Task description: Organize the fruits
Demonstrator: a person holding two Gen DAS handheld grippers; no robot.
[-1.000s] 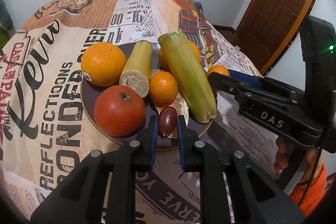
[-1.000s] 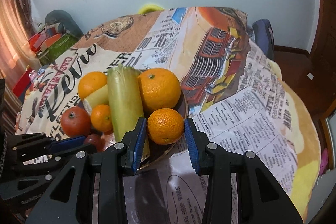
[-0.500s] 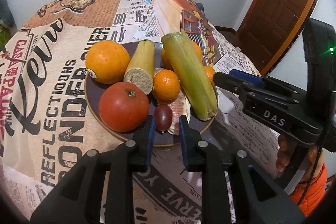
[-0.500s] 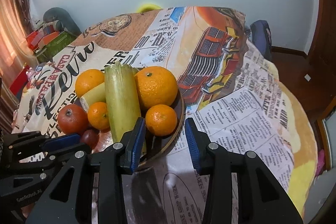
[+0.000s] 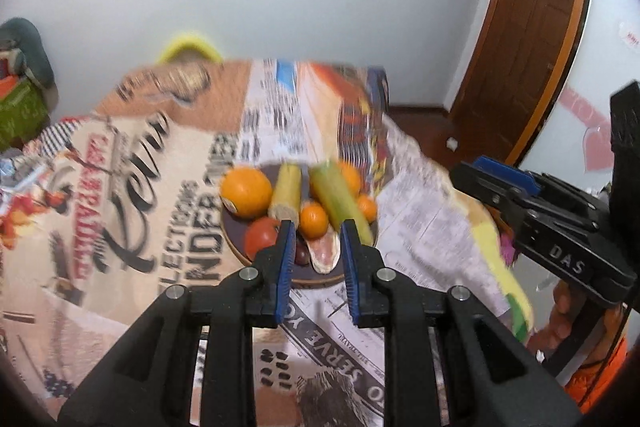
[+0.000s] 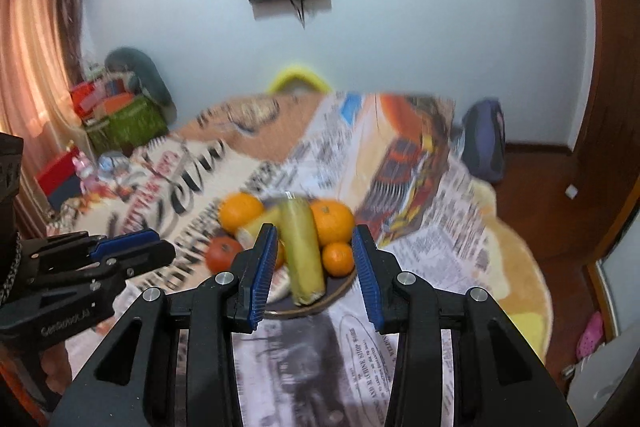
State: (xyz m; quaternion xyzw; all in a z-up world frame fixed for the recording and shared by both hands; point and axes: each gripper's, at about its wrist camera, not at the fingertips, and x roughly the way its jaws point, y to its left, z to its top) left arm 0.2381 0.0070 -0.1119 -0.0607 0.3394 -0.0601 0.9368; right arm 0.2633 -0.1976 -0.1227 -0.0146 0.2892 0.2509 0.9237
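The left claw point(image 5: 315, 259) is open with nothing between its blue pads, and the right claw point(image 6: 314, 267) is open too, a little wider, also with nothing in it. Both are held above the near edge of the table point(image 5: 120, 227), apart from the fruit and not touching it. The fruits are all together on a dark round plate point(image 5: 234, 247) in the middle of the table: a big orange point(image 5: 246, 191) at the left, a red tomato point(image 5: 262, 241) in front of it, two long green-yellow pieces point(image 5: 340, 203) lying across the middle, small mandarins point(image 5: 314, 221) between and to the right, and a dark small fruit point(image 5: 302, 254) at the near rim. The pictures are blurred, so finer details I cannot tell. No fruit lies loose on the printed cloth point(image 6: 420, 227) that I can see. My judgement is that the gathering is done or almost done, and little or nothing is left.
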